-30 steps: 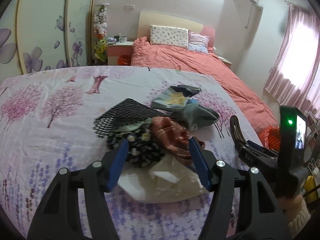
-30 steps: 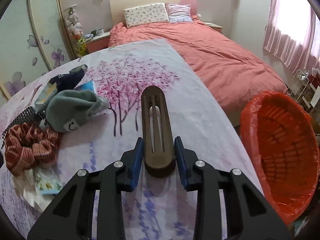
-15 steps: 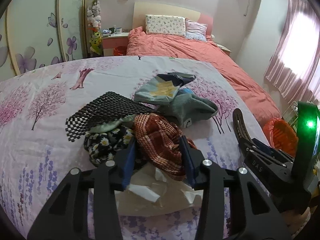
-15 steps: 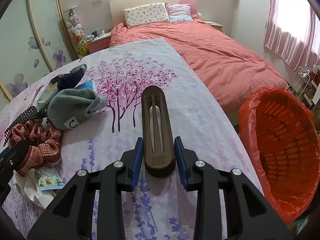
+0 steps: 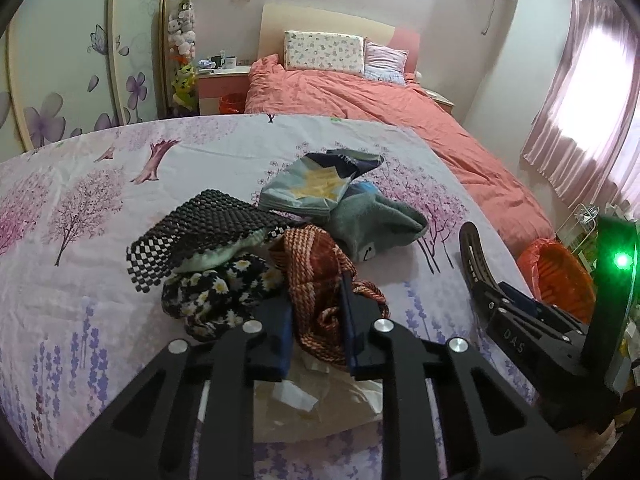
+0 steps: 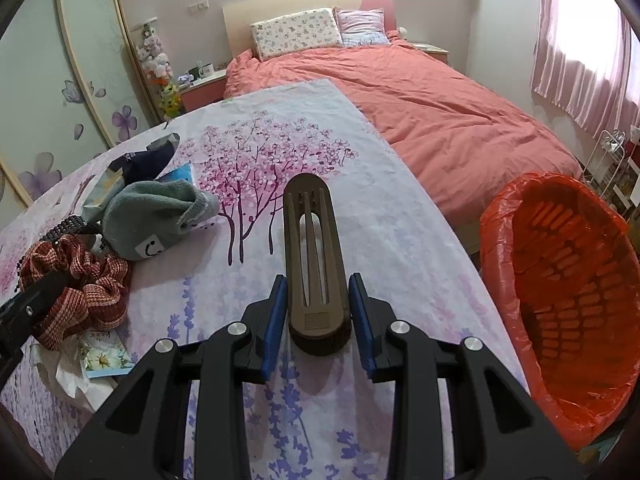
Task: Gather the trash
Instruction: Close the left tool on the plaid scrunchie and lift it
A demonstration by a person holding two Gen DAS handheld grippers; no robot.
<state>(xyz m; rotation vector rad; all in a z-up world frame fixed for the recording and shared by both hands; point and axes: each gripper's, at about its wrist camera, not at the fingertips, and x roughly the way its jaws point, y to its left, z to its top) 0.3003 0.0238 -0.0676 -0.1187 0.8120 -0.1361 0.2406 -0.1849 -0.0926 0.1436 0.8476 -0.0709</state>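
My left gripper point(image 5: 316, 308) is closing on a red checked scrunchie point(image 5: 312, 264) at the near end of a pile on the flowered bedspread point(image 5: 100, 300); its blue pads press the fabric from both sides. Crumpled white paper point(image 5: 320, 396) lies under the fingers. My right gripper point(image 6: 318, 292) is shut on a brown slotted plastic piece point(image 6: 310, 216), held above the bedspread to the right of the pile. An orange-lined bin point(image 6: 568, 280) stands beside the bed at the right.
The pile also holds a black mesh mat point(image 5: 208, 220), a black daisy scrunchie point(image 5: 216, 292), a grey smiley sock point(image 5: 376, 224) and a snack bag point(image 5: 316, 184). A flowered tissue pack point(image 6: 104, 356) lies by the paper. A pink bed point(image 5: 380, 112) stands behind.
The left gripper has slid forward over the white paper and narrowed its jaws around the red scrunchie. The right gripper and its brown piece have stayed put.
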